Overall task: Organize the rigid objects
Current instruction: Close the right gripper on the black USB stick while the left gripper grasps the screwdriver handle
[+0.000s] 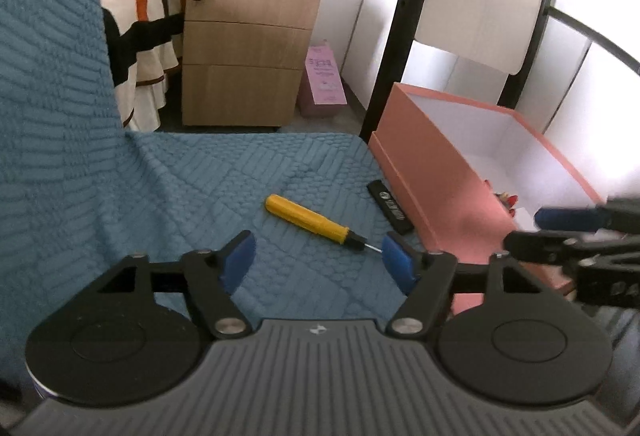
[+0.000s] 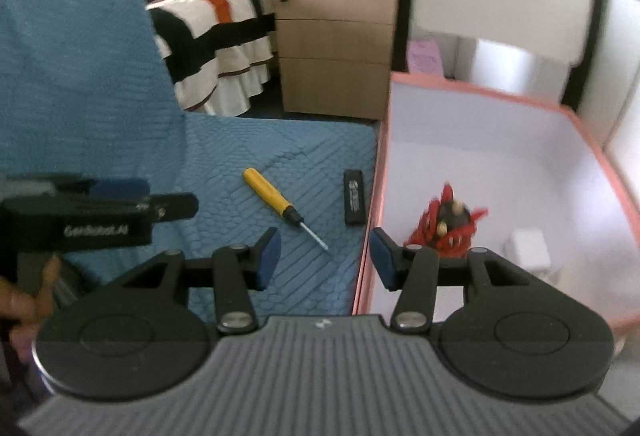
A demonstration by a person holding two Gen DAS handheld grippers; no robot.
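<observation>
Your left gripper [image 1: 316,260] hangs wide open over the screwdriver [image 1: 310,220] beside the box [image 1: 424,172]; your right gripper [image 2: 324,258] gapes empty.

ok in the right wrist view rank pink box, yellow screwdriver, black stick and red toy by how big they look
1. pink box, by far
2. yellow screwdriver
3. red toy and black stick: look alike in size, too close to rank
</observation>
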